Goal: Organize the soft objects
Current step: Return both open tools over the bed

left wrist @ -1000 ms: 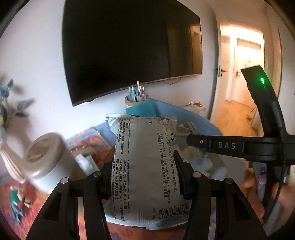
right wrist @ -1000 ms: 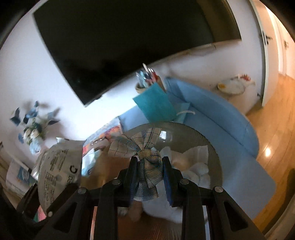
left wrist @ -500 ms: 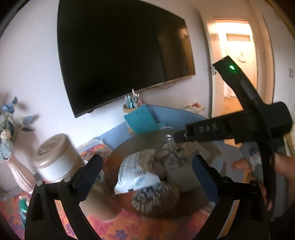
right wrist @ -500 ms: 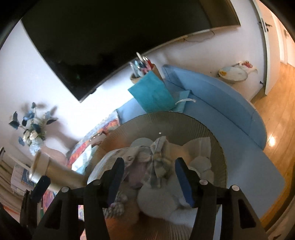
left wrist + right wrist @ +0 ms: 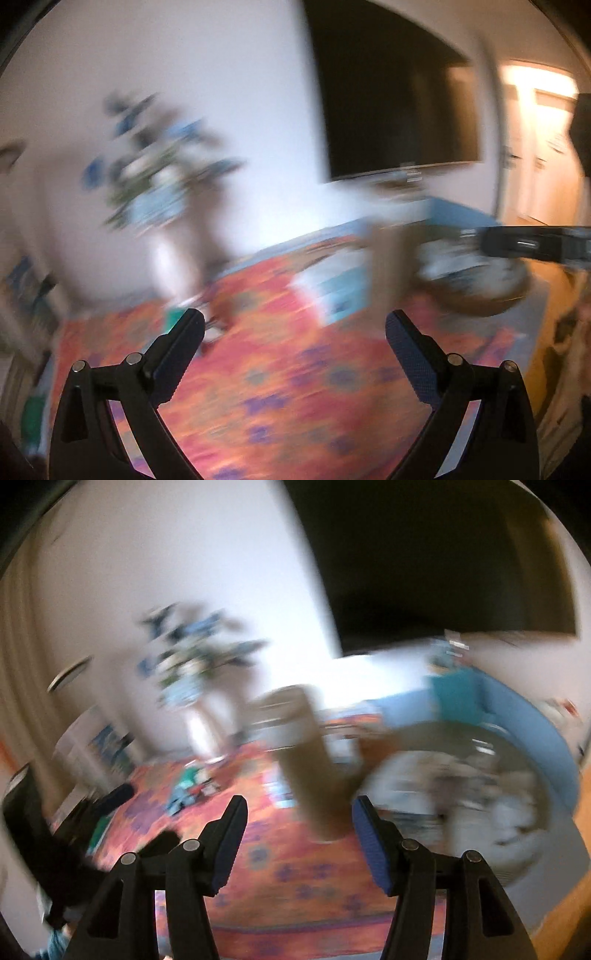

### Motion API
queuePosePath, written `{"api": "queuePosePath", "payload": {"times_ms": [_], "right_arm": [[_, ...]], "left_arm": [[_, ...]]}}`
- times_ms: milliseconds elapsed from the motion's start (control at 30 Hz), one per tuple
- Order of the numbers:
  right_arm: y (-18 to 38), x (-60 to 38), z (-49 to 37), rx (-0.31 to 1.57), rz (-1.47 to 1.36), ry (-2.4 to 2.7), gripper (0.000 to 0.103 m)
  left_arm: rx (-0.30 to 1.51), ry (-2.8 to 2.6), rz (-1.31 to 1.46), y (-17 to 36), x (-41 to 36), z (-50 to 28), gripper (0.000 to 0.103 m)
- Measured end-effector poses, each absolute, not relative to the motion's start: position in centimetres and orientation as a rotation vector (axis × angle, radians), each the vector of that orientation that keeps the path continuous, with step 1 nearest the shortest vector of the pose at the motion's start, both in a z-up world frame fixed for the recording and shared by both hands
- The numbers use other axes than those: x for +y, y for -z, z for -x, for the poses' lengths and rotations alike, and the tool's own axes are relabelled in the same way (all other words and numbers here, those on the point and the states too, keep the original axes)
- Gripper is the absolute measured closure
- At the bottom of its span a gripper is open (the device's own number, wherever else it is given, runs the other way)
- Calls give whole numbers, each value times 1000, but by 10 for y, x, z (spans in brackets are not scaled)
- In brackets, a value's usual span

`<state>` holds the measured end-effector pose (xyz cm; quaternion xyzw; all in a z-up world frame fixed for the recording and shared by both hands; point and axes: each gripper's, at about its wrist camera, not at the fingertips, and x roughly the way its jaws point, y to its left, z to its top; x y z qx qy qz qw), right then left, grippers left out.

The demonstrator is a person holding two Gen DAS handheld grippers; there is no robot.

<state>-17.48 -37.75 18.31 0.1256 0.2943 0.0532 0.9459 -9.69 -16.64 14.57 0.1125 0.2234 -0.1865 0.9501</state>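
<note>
1. No text, label, brand, number or sign can be read in either view; both are smeared by motion blur.
2. The pale packet on the table shows only blurred blue patches, with no legible print.

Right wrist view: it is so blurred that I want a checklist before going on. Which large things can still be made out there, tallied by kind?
Vase of blue flowers: 1
Tan canister: 1
Round basket of soft things: 1
Teal bag: 1
Dark wall screen: 1
Total: 5
Smaller things on the patterned cloth are too blurred to count.
</note>
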Motion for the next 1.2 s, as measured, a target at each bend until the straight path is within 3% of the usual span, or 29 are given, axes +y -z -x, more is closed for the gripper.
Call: {"api": "queuePosePath", "payload": {"times_ms": [33, 167, 433, 700, 1200], "right_arm": [[-184, -363, 171, 604, -236, -132, 43], [-179, -277, 151, 622, -106, -256, 17], [-105, -146, 73, 788, 181, -250, 16], [-34, -148, 12, 848, 114, -170, 16], [-25, -158, 2, 870, 62, -77, 13]], "left_arm": [[476, 320, -198, -140, -139, 87, 5], [551, 174, -105, -114, -66, 52, 5], [684, 85, 114, -46, 20, 13, 5], [737, 157, 210, -38, 29, 6, 5], [756, 185, 198, -36, 26, 3, 5]]}}
